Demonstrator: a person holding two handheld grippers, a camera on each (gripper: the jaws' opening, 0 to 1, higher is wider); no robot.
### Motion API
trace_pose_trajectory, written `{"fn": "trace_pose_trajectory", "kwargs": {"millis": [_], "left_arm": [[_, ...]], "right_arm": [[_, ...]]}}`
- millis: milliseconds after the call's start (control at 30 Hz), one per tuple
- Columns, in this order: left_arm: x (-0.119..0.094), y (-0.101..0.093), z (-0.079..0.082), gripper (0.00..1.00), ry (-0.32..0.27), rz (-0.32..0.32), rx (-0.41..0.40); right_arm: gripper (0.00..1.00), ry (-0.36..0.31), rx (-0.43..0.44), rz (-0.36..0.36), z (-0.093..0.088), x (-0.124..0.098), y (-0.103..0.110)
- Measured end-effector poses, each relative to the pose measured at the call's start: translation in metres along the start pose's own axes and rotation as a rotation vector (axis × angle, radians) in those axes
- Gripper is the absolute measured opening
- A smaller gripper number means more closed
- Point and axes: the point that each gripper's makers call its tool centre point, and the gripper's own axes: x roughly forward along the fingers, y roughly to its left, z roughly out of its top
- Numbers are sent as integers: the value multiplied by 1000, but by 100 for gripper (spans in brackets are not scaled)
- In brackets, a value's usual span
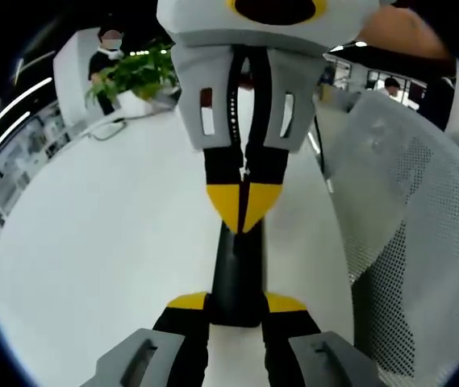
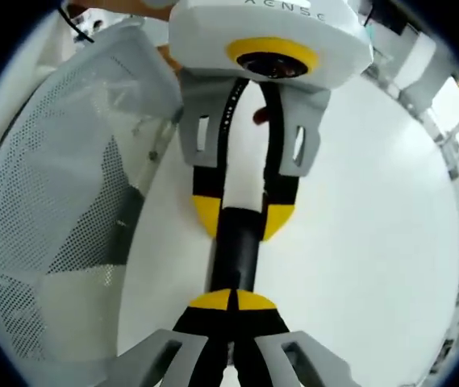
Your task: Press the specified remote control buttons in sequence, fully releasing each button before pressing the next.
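A slim black remote control lies lengthwise between the two grippers above the white table. My left gripper is shut on its near end, a yellow-tipped jaw on either side. From the top of the left gripper view comes my right gripper, its jaws shut together, the yellow tip touching the remote's upper face. In the right gripper view the right gripper rests shut on the remote control, and the left gripper grips its far end. The buttons are too dark to make out.
A grey mesh chair back stands close beside the grippers, also in the right gripper view. A potted green plant sits at the table's far edge, with a person behind it. Bare white table spreads on the other side.
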Motion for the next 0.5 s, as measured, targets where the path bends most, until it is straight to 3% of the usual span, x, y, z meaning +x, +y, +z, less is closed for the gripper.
{"fn": "trace_pose_trajectory", "kwargs": {"millis": [500], "left_arm": [[0, -1, 0, 24, -2, -1, 0]], "right_arm": [[0, 7, -11, 11, -1, 5, 0]]}}
